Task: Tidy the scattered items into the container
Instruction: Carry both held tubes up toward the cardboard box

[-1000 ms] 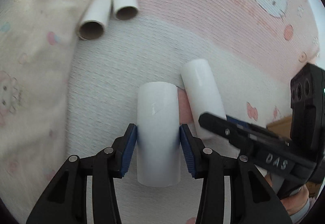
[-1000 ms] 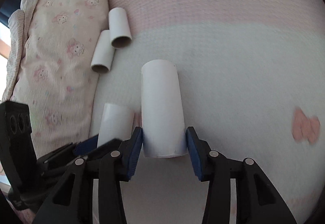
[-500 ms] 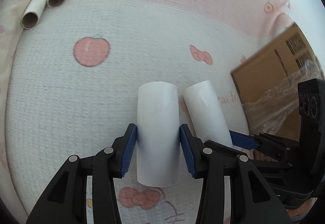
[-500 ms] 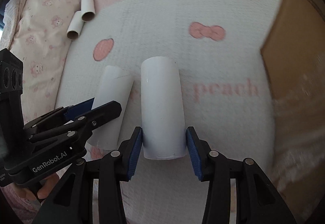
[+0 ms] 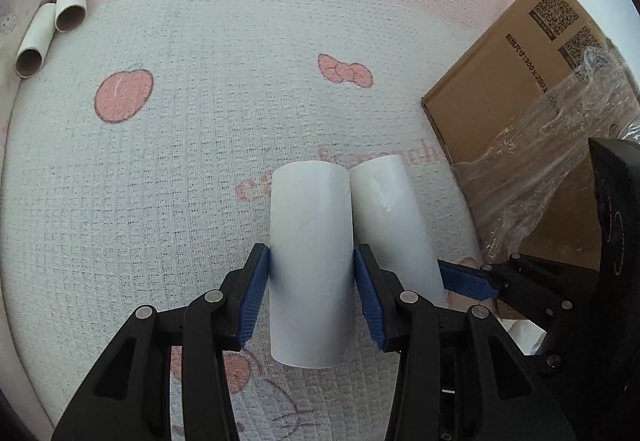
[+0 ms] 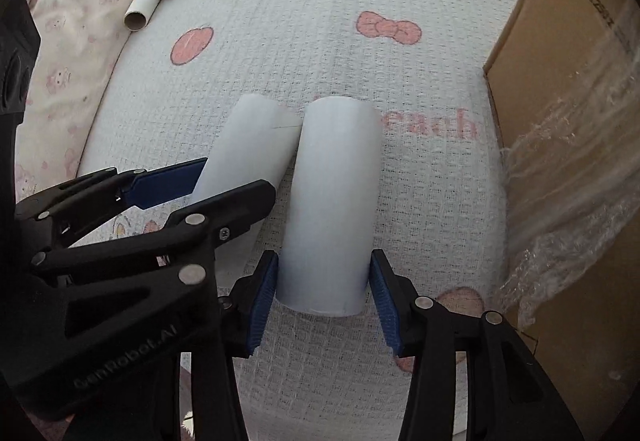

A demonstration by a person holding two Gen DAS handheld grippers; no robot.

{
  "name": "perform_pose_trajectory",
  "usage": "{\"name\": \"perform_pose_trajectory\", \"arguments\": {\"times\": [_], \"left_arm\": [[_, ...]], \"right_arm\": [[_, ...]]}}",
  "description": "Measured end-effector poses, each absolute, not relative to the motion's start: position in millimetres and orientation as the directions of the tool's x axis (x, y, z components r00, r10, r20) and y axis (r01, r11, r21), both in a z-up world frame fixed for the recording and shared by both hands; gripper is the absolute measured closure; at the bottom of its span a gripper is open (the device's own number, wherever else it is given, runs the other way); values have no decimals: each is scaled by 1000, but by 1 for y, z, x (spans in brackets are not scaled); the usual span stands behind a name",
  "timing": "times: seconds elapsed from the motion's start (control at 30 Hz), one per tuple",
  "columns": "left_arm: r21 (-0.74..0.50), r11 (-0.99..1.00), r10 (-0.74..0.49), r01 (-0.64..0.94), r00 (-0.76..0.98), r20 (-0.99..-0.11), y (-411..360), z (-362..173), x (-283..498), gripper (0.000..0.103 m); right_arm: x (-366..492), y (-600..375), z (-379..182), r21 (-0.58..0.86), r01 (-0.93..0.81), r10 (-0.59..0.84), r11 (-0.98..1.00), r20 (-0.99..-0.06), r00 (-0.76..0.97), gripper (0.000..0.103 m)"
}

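The left gripper (image 5: 312,293) clamps 1 tube (image 5: 310,265) for carrying; the right gripper (image 6: 324,299), jaws just opening, frees its tube (image 6: 332,197) beside the box (image 6: 580,145).

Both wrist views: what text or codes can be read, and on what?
"300 x 250 x": side of the cardboard box, after unreadable characters.
Two QR codes: same box, not decodable.
"each": pink lettering on the blanket, partly hidden.
"GenRobot.AI": left gripper body, dim.
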State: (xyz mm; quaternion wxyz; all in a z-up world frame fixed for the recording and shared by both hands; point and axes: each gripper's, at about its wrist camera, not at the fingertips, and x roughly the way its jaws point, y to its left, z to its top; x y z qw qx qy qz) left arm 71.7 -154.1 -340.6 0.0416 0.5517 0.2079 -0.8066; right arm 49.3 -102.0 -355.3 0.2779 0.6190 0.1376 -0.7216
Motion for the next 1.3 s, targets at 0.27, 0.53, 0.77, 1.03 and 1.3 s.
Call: {"name": "perform_pose_trajectory", "arguments": {"times": [0.27, 0.53, 0.77, 1.03, 1.3], "left_arm": [[-87, -953, -11, 289, -319, -948, -169, -337, 56, 56], [-190, -920, 108, 344, -243, -964, -203, -341, 57, 55], [-230, -900, 159, 371, -211, -964, -217, -340, 54, 55], [-193, -916, 133, 351, -188, -973, -220, -343, 48, 55], [-116, -946, 73, 301, -152, -986, -209, -347, 48, 56]], "right_arm": [[39, -107, -350, 116, 615, -205, -780, -976, -75, 38], [14, -102, -356, 206, 562, -246, -801, -969, 5, 37], [3, -94, -357, 243, 531, -255, -812, -966, 52, 37], [-1, -91, -358, 212, 533, -234, -819, -972, 27, 37], [12, -92, -356, 58, 636, -115, -769, -992, -49, 54]]}}
